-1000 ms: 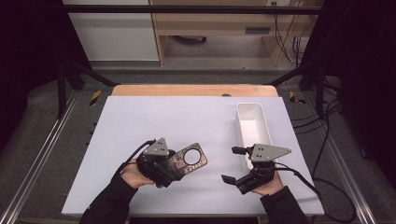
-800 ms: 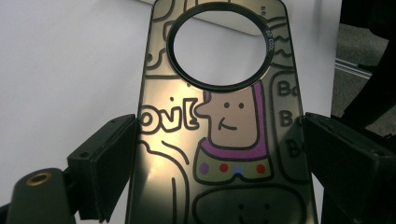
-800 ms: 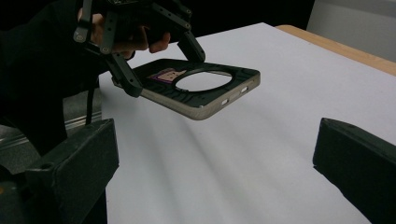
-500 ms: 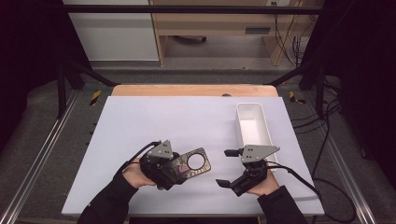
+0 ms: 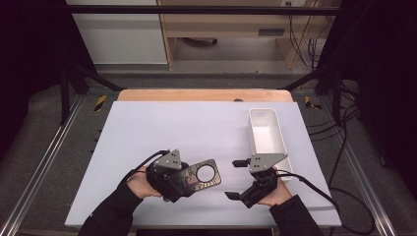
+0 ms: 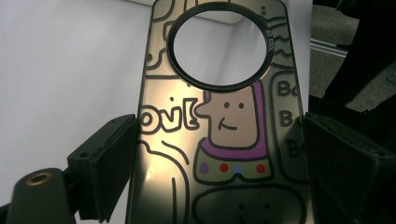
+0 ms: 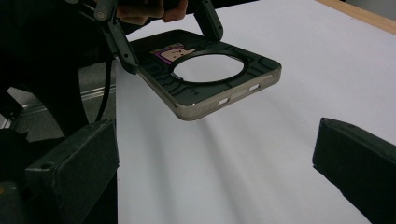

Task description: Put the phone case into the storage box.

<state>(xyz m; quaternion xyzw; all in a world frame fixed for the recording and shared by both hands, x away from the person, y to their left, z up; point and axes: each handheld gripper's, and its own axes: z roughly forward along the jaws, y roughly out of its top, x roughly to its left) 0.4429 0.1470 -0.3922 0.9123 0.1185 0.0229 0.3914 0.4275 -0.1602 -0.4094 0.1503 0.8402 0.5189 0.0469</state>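
Observation:
A dark phone case [image 5: 204,174] with cartoon drawings and a big round hole is clamped by its long edges between the jaws of my left gripper [image 5: 189,179]. It is held a little above the white table [image 5: 172,128]. In the left gripper view the case [image 6: 219,140] fills the gap between the two black pads [image 6: 109,163]. My right gripper [image 5: 235,179] is open with nothing between its jaws, and points left at the case's free end from a short way off. The right gripper view shows the case [image 7: 205,79] hovering ahead of the open right gripper [image 7: 219,168].
A long white bin [image 5: 268,132] stands at the right of the table, just behind my right hand. A wooden strip [image 5: 206,94] runs along the table's far edge. Metal rails and cables flank both sides.
My right gripper has shifted slightly left toward the case. The case has tilted a little flatter in the left gripper, which has stayed where it was.

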